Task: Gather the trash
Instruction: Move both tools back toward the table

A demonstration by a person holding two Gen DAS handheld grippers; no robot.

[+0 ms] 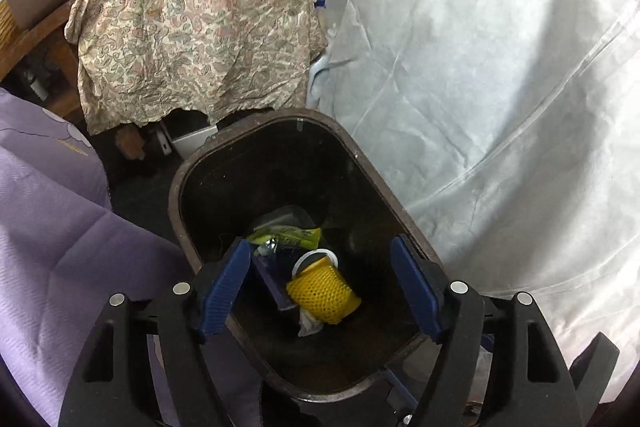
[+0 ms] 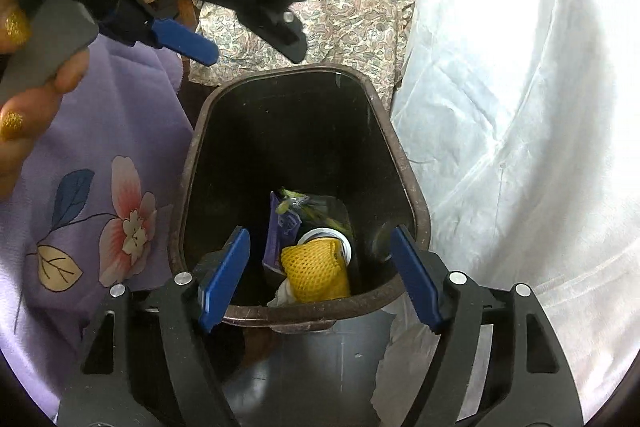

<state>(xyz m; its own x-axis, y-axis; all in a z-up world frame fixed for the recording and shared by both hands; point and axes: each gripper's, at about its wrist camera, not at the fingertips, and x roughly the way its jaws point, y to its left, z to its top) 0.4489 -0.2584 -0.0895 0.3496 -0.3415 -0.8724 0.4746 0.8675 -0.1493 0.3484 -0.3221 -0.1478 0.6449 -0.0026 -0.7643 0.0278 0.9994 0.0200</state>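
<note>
Trash bin (image 1: 188,187): one, frame centre, holding one yellow net (image 1: 322,291).
Left gripper (image 1: 320,287): jaws wide, empty.
Right gripper (image 2: 320,275): jaws wide, empty.

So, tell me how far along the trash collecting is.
Done: a yellow foam net, a purple wrapper and a green packet lie in the brown bin. In hand: nothing; the left gripper and right gripper are open above it. Left: no loose trash shows in either view.

Bin (image 1: 188,195): dark brown, upright, open, mostly empty.
Trash: yellow mesh (image 1: 322,286) on a white cup (image 1: 316,259), purple packet (image 1: 272,275), green wrapper (image 1: 288,235), all at bottom.
</note>
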